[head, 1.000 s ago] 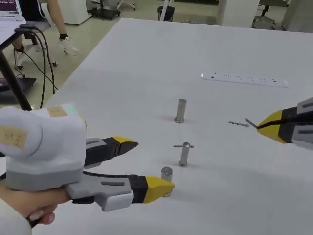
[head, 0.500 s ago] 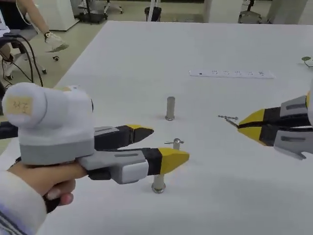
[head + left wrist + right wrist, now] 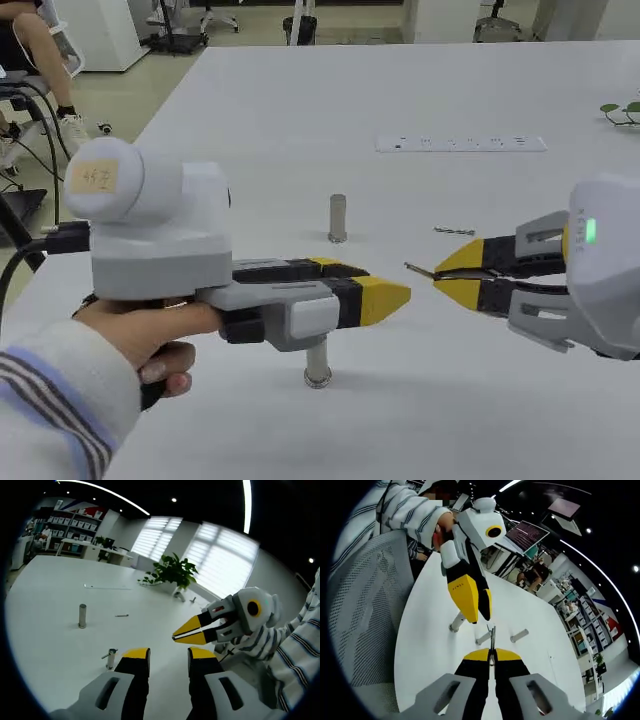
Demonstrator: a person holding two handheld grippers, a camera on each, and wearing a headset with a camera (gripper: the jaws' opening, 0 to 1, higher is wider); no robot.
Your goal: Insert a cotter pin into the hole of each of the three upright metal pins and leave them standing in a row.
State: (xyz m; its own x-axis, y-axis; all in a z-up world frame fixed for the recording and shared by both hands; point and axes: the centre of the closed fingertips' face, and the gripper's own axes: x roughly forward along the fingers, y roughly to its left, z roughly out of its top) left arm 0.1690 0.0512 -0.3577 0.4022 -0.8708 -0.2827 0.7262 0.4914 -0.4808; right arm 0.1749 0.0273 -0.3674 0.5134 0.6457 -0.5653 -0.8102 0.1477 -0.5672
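1. The white tabletop (image 3: 500, 400) lies under both grippers. The metal pins only stand loose on it, so I think any push must go straight along the hole and stay gentle, otherwise a pin will fall over.
2. The left gripper (image 3: 388, 283) is empty, and its jaws are apart with a moderate gap. A hand (image 3: 150, 335) holds it about level, low over the tabletop. It points toward the right gripper, with the tips near but not touching. To do this step well, it should probably go down and close on the body of the chosen metal pin, below the hole, to keep it steady.
3. The right gripper (image 3: 437, 275) is closed on a cotter pin (image 3: 418, 269), which sticks out forward from its tips. It is also about level and faces the left gripper. I would keep the cotter pin horizontal at the height of the hole and line it up before pushing.
4. The nearest metal pin (image 3: 318, 362) stands directly under the left gripper, and its top is hidden.
   - The middle metal pin (image 3: 110, 658), just ahead of the left jaws, already carries a cotter pin.
   - The far metal pin (image 3: 337, 218) stands well beyond the left gripper and is bare.
   - I cannot see the holes in these pictures.
5. A spare cotter pin (image 3: 453, 231) lies flat just beyond the right gripper's tips.
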